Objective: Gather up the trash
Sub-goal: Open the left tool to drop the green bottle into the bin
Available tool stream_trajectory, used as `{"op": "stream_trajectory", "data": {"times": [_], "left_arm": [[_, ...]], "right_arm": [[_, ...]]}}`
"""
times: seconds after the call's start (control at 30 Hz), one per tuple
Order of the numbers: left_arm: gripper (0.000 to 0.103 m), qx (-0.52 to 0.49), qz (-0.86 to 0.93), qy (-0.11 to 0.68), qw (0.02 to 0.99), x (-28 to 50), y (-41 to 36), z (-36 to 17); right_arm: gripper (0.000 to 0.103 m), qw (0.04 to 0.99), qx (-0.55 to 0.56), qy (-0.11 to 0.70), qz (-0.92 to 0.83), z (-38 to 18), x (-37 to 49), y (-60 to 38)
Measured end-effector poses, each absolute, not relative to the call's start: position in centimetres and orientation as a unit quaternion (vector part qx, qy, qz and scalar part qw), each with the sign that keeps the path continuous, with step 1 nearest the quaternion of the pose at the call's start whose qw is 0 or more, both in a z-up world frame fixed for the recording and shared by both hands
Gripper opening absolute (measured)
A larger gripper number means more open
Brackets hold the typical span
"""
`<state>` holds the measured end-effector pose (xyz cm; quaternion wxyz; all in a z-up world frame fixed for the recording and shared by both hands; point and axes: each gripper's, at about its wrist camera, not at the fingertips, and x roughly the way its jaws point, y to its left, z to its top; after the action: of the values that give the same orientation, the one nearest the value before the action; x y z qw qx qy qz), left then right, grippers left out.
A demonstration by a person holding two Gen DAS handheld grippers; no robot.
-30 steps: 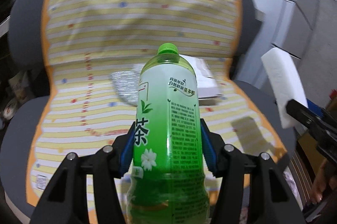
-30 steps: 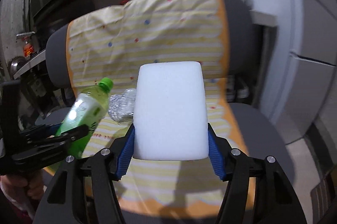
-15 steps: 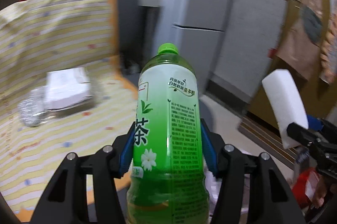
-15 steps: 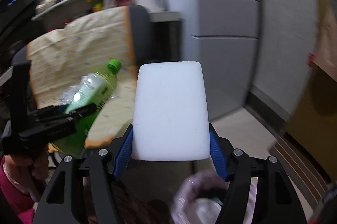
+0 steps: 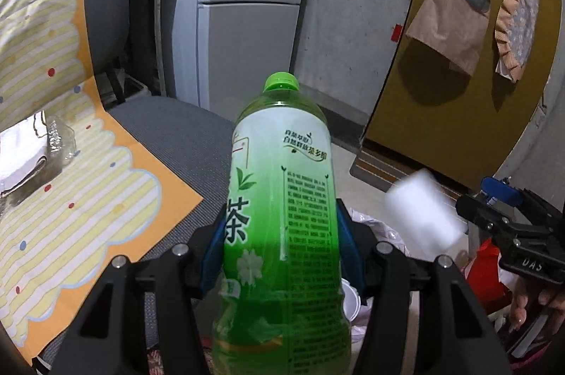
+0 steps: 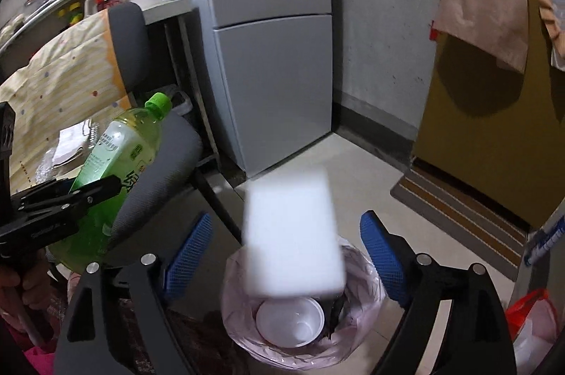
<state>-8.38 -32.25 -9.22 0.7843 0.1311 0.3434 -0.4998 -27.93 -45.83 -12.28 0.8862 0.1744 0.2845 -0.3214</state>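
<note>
Clamping a green bottle (image 5: 282, 198) marked "茶", left gripper (image 5: 280, 255); right gripper (image 6: 286, 255) opening, sponge (image 6: 293, 233) loose.

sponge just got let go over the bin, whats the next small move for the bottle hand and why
Probably swing the left tongs rightward over the lined bin, then release. They are shut on the green tea bottle, which is above the chair seat edge, not the bin. The right tongs are opening and the white sponge is loose, blurred, dropping toward the bin.

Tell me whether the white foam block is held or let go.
Let go: the white foam block hangs blurred between the opening right gripper, clear of both pads, above the bin.
</note>
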Motion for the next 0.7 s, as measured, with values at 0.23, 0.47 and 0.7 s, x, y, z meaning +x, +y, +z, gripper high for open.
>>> {"op": "stream_trajectory", "data": {"times": [0.23, 0.47, 0.7], "left_arm": [[0.055, 0.159, -0.515, 0.362, 0.761, -9.5, -33.9, -10.6], [0.055, 0.170, -0.558, 0.364, 0.726, -11.3, -35.2, -10.5], [0.073, 0.185, -0.606, 0.361, 0.684, -13.1, -38.0, -10.3]], "right_arm": [[0.086, 0.892, 0.184, 0.244, -0.335, -10.9, -28.8, -46.5], [0.086, 0.898, 0.177, 0.192, -0.354, -8.7, -30.8, -46.9], [0.086, 0.897, 0.174, 0.165, -0.371, -7.4, -32.1, -47.2]]}}
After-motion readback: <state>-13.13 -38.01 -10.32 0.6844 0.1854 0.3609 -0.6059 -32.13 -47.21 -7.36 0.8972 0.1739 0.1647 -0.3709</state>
